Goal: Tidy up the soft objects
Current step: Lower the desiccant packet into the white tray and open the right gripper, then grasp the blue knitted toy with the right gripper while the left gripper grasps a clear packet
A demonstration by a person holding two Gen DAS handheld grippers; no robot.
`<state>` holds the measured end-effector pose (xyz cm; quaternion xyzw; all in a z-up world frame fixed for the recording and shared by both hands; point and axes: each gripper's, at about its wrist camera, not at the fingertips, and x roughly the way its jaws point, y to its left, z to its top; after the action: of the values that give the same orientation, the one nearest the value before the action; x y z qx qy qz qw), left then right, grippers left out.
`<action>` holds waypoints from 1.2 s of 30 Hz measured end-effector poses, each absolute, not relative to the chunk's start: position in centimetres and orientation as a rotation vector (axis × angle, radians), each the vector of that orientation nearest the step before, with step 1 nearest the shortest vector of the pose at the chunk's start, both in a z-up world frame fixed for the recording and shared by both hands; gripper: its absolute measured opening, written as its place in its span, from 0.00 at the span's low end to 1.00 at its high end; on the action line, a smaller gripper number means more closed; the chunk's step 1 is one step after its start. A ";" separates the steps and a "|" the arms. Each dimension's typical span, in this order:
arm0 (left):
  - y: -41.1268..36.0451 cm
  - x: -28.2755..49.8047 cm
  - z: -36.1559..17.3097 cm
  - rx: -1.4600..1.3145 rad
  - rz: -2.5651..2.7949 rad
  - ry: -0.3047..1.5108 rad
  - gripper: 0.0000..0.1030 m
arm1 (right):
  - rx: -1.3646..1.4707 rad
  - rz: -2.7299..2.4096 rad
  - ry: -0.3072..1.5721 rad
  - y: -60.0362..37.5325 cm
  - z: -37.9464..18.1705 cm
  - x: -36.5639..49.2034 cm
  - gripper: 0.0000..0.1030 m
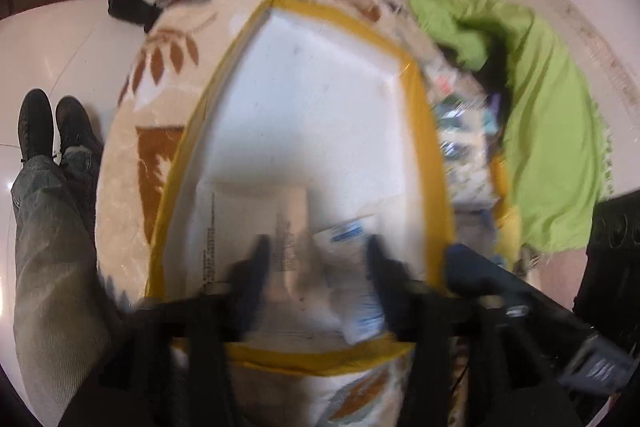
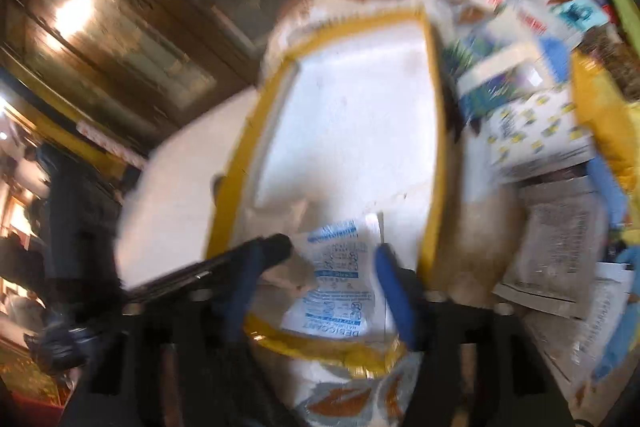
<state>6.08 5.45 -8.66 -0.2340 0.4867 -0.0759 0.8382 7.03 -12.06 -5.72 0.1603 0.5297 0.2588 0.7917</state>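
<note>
A white foam box (image 1: 304, 99) with yellow taped edges sits on a cream rug; it also shows in the right wrist view (image 2: 352, 131). Soft white sachets lie in its near end: a blue-printed desiccant packet (image 2: 340, 283), which also shows in the left wrist view (image 1: 360, 303), and a plain white packet (image 1: 280, 239). My left gripper (image 1: 316, 267) is open, its blurred fingers spread over the sachets. My right gripper (image 2: 332, 267) is open, fingers either side of the desiccant packet, not closed on it. The left gripper enters the right wrist view at the left (image 2: 240, 259).
A pile of several printed packets and pouches (image 2: 532, 107) lies on the rug right of the box. A green cloth (image 1: 548, 99) lies further right. A person's legs and black shoes (image 1: 40, 131) stand at the left. Dark wooden cabinets (image 2: 120, 27) line the back.
</note>
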 end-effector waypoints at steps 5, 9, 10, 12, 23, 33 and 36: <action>1.7 4.4 -4.9 -0.474 -0.248 0.960 0.66 | 0.412 0.542 1.025 -18.1 -0.9 4.8 0.75; -3.7 4.2 -3.6 -0.409 -0.348 0.980 0.70 | 0.459 0.458 1.011 -24.3 0.2 3.3 0.76; -4.9 4.4 -3.7 -0.405 -0.370 0.996 0.70 | 0.470 0.422 1.014 -26.5 0.1 2.9 0.76; -7.4 4.9 -4.0 -0.362 -0.404 1.029 0.70 | 0.452 0.365 1.043 -29.3 -0.2 3.1 0.78; -11.4 4.3 -7.0 -0.273 -0.428 1.102 0.70 | 0.564 0.304 1.198 -33.6 -7.3 3.1 0.55; -13.8 5.1 -7.3 -0.219 -0.453 1.129 0.70 | 0.689 0.304 1.250 -32.9 -10.3 4.3 0.23; -14.6 6.7 -7.1 -0.204 -0.416 1.140 0.70 | 0.702 0.289 1.212 -34.4 -9.1 3.7 0.22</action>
<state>6.73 -14.60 -7.05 -0.0958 0.5348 -0.1949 0.8166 3.69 -34.41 -9.13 0.3217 0.5556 0.1326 0.7552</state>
